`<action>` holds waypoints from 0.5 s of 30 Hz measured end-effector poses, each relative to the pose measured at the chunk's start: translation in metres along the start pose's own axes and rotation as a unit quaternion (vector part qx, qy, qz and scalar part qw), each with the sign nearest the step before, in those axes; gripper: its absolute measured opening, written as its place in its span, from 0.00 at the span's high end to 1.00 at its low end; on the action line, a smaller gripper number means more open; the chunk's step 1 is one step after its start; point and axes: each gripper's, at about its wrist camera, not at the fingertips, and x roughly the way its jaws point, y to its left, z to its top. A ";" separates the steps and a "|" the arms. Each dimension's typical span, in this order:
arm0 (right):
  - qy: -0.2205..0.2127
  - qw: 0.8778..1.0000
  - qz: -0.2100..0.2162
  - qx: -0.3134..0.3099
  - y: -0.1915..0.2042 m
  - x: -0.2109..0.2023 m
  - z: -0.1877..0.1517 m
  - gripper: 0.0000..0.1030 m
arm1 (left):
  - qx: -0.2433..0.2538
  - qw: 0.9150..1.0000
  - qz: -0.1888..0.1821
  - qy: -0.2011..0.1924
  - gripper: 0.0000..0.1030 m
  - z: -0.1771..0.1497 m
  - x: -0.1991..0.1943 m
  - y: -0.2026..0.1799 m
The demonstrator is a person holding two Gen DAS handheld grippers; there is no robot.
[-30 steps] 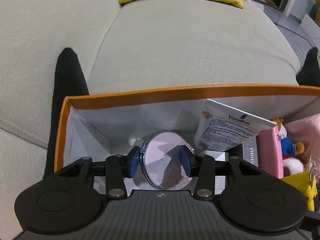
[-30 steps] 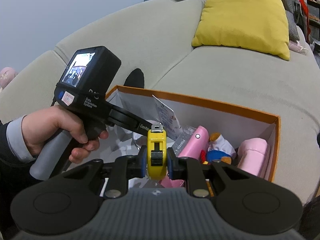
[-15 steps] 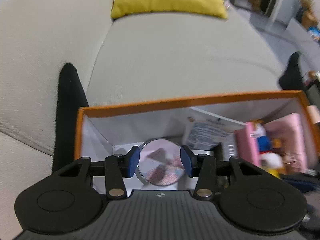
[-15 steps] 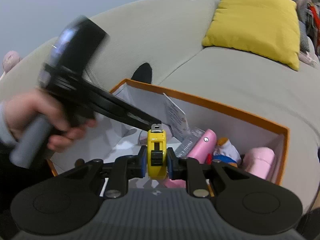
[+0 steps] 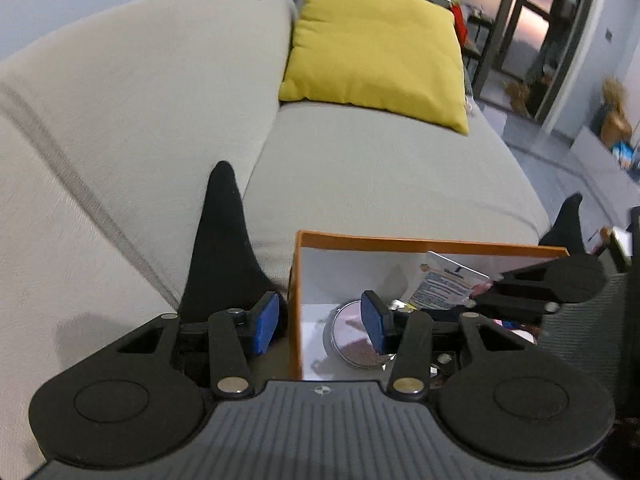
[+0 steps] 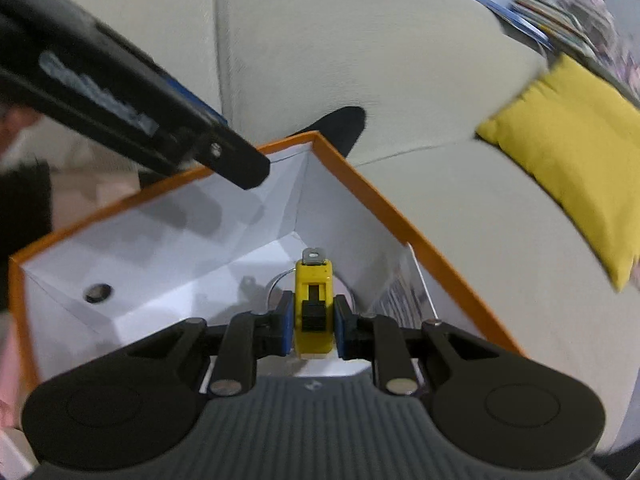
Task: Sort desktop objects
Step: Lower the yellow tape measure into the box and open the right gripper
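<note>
An orange-rimmed box (image 5: 400, 239) with white inner walls sits on a beige sofa. A round mirror (image 5: 352, 340) lies on its floor beside a Vaseline tube (image 5: 448, 280). My left gripper (image 5: 320, 322) is open and empty, straddling the box's left wall. My right gripper (image 6: 310, 316) is shut on a yellow tape measure (image 6: 313, 312) and holds it low inside the box (image 6: 360, 184), above the mirror. The right gripper also shows in the left wrist view (image 5: 540, 288), and the left gripper's body in the right wrist view (image 6: 120, 100).
A yellow cushion (image 5: 376, 48) lies on the sofa seat behind the box; it also shows in the right wrist view (image 6: 576, 144). A black gap (image 5: 224, 248) runs between sofa sections left of the box. The box wall has a round hole (image 6: 98, 292).
My left gripper let go of the mirror, opened and pulled back to the left over the box wall. My right gripper moved left and down into the box with the tape measure.
</note>
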 end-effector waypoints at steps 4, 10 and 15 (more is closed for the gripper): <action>0.021 0.997 -0.039 -0.070 0.014 0.016 0.004 0.80 | -0.026 1.000 -0.014 -0.007 0.49 -0.006 0.002 0.016; 0.020 0.983 -0.082 -0.164 0.037 0.029 0.002 0.80 | -0.043 0.999 -0.022 -0.011 0.49 -0.013 0.007 0.023; 0.028 0.969 -0.088 -0.228 0.048 0.042 -0.002 0.75 | -0.046 0.998 -0.027 -0.010 0.49 -0.019 0.009 0.025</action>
